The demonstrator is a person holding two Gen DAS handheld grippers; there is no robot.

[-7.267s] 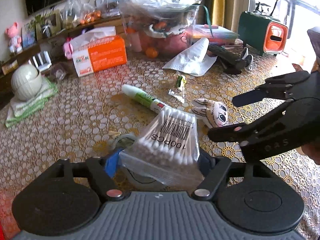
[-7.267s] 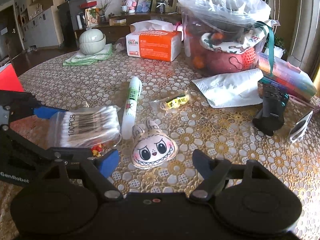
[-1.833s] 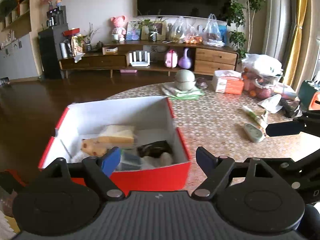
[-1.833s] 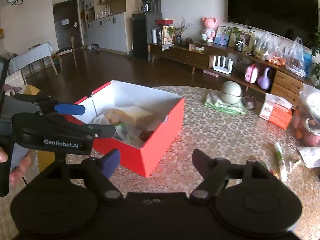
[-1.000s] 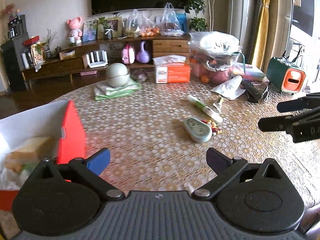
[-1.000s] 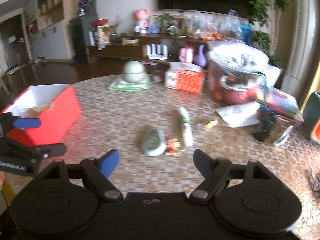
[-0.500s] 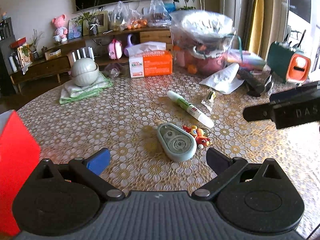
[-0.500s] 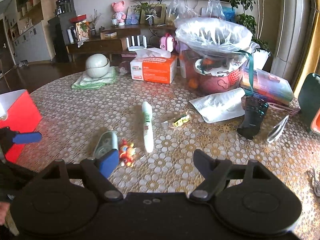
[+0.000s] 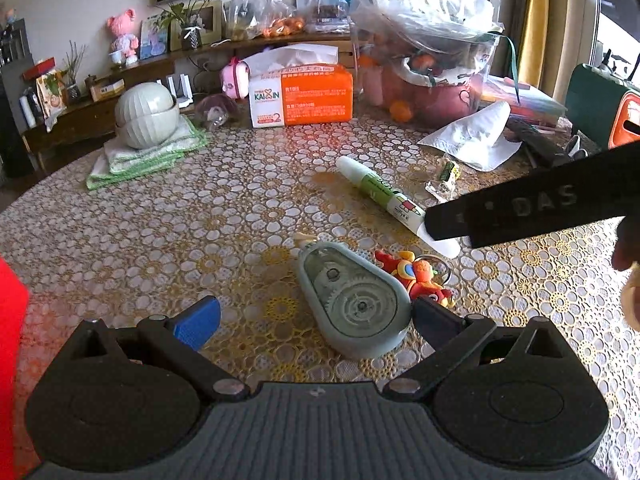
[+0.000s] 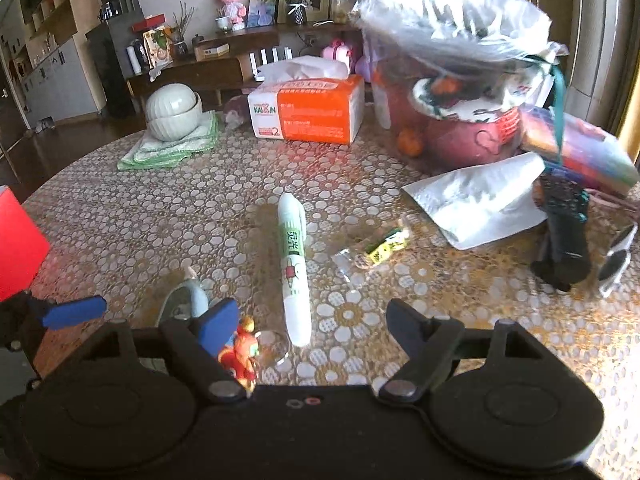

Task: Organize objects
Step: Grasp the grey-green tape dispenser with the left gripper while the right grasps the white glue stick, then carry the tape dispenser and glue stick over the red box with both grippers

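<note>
Now hovering low with left hand-held gripper [image 9: 316,316] spread wide, empty, straddling the grey tape dispenser [image 9: 354,300] lying near on the desk [image 9: 160,232], presumably for pickup. Right hand-held gripper [image 10: 312,320] likewise wide, empty, above the glue stick [image 10: 294,264].

Wooden sideboard [image 9: 100,100], yellow curtain [image 9: 540,8], daylight.
</note>
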